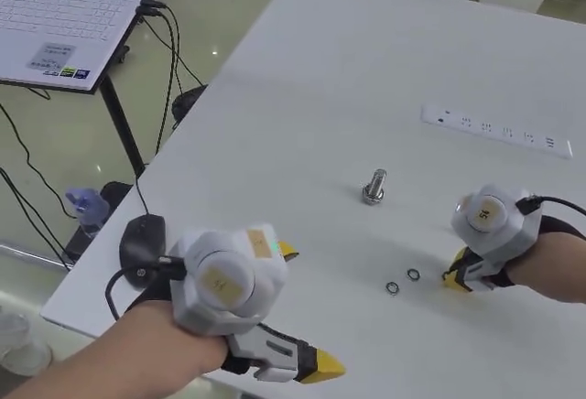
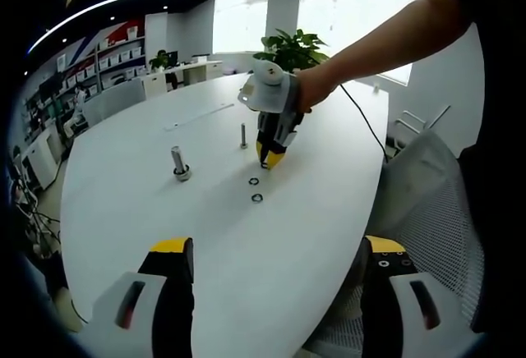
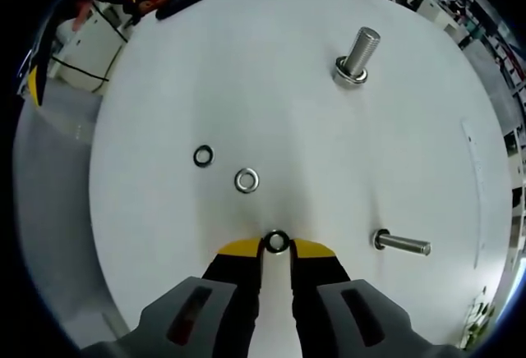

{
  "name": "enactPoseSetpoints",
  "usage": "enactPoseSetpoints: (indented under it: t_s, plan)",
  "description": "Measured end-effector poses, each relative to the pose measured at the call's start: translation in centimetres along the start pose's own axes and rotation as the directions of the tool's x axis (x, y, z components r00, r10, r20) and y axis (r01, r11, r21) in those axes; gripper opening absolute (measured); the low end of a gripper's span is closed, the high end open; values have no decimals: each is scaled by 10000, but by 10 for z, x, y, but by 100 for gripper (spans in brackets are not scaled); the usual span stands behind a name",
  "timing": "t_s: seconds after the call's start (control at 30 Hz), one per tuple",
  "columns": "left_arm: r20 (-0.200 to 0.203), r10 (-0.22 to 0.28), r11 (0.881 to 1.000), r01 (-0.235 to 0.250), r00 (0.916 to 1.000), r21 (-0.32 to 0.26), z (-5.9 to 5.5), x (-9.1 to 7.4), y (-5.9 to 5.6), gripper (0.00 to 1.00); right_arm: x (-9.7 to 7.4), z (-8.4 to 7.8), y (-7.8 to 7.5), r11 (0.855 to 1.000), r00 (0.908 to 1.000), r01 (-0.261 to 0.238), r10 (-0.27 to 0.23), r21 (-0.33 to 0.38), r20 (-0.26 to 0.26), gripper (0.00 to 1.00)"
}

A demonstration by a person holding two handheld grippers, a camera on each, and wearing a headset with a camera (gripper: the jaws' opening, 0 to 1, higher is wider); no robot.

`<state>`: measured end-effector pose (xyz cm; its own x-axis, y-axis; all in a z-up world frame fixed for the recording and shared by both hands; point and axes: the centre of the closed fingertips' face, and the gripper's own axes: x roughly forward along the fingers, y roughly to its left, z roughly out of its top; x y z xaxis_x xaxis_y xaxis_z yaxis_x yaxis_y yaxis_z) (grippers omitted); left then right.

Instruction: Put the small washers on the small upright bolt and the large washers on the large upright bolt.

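- Table (image 1: 302, 97): white and bare at the middle, so every part stays in reach.
- Left gripper (image 2: 277, 251): by the near left corner, jaws wide apart and empty. Judged parked to leave the other room.
- Right gripper (image 3: 277, 249): tips down by the near edge, jaws almost together around one washer (image 3: 277, 241) lying flat. Judged a pinch to lift it.
- Large bolt (image 3: 357, 56): mid-table, standing on its head with the thread up to take washers.
- Small bolt (image 3: 401, 243): upright near the right gripper's tips, an easy next reach.
- Loose washers (image 3: 246, 181): two lying flat and apart toward the near edge, awaiting pickup.
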<state>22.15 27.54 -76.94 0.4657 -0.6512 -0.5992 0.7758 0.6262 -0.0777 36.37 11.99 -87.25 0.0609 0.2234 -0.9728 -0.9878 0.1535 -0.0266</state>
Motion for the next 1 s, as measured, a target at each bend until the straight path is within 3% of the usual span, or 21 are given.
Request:
enactPoseSetpoints:
  t_s: [0.63, 0.67, 0.8, 1.0]
  plan:
    - [-130, 109, 9999, -109, 9999, -29, 0, 1, -9, 81, 6, -2, -6, 9999, 9999, 148, -149, 52, 79, 12]
    - [-118, 115, 9999, -116, 9999, -51, 1, 1, -10, 81, 4, 1, -9, 9995, 9991, 330, -329, -24, 251, 12]
    - [-118, 120, 9999, -121, 9999, -49, 2, 2, -13, 81, 1, -1, -7, 9998, 9996, 197, -196, -51, 209, 12]
    - [-4, 144, 9999, -144, 9999, -6, 7, 5, -13, 81, -17, -10, -9, 9999, 9999, 127, -128, 82, 100, 12]
